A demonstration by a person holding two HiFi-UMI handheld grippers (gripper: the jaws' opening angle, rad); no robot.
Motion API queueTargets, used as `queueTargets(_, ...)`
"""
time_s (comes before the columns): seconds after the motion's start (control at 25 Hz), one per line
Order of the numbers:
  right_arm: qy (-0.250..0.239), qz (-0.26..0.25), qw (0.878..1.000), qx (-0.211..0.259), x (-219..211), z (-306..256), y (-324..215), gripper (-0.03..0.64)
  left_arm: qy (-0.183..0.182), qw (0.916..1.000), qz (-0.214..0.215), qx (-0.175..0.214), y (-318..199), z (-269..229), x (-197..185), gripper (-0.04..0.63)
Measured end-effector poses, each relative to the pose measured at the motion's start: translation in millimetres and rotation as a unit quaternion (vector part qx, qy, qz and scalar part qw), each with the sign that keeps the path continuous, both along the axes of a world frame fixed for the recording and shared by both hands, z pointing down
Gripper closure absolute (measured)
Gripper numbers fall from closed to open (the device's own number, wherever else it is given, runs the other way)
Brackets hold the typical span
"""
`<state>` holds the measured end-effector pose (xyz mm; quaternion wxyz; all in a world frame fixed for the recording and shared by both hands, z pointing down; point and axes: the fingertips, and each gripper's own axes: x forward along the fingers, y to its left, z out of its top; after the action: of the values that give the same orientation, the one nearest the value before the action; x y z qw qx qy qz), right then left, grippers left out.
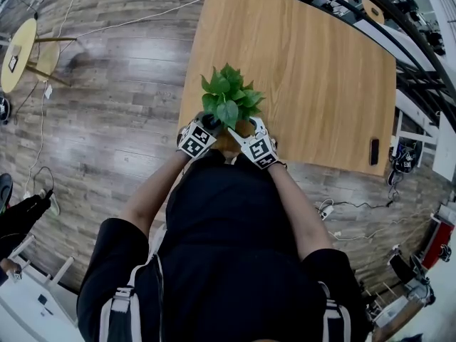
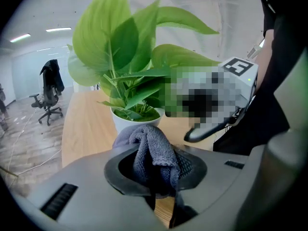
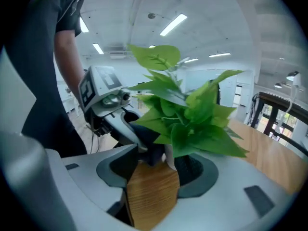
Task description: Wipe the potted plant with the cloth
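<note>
A potted plant (image 1: 228, 95) with broad green leaves (image 2: 120, 47) stands in a white pot (image 2: 122, 121) near the front edge of the wooden table (image 1: 313, 70). My left gripper (image 1: 209, 125) is at the pot's left and is shut on a bunched grey cloth (image 2: 150, 150), which sits just short of the pot's rim. My right gripper (image 1: 251, 131) is at the pot's right, its jaws standing apart with bare tabletop between them. In the right gripper view the leaves (image 3: 192, 114) hide most of the pot (image 3: 169, 159), and the left gripper (image 3: 103, 88) with the cloth (image 3: 149, 146) shows behind it.
A small dark flat object (image 1: 375, 151) lies near the table's right front corner. Wood floor with cables surrounds the table. A yellow round table (image 1: 18, 52) stands far left, and an office chair (image 2: 48, 100) is in the background.
</note>
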<state>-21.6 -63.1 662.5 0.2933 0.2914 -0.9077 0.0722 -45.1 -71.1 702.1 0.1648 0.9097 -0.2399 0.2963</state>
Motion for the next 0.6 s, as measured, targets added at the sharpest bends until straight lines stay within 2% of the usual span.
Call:
queueTargets(0.12, 0.020, -0.050, 0.999, -0.010, -18, 9, 23, 0.374, -0.001, 1.0000, -0.001, -0.005, 1, 2, -1, 0.482)
queueTargets(0.2, 0.023, -0.049, 0.998, -0.018, -21, 14, 30, 0.374, 0.002, 0.9999, -0.009, -0.008, 0, 2, -3, 0.482)
queueTargets(0.4, -0.039, 0.050, 0.997, -0.053, 6, 12, 21, 0.374, 0.021, 0.9996, -0.012, -0.013, 2, 0, 1, 0.482)
queueTargets(0.52, -0.072, 0.087, 0.992, -0.052, 17, -4, 33, 0.376, 0.026, 0.9994, 0.022, -0.008, 38, -1, 4, 0.481)
queueTargets(0.6, -0.093, 0.099, 0.990, -0.036, 25, -24, 38, 0.377, 0.023, 0.9984, 0.050, 0.012, 59, -5, 5, 0.482)
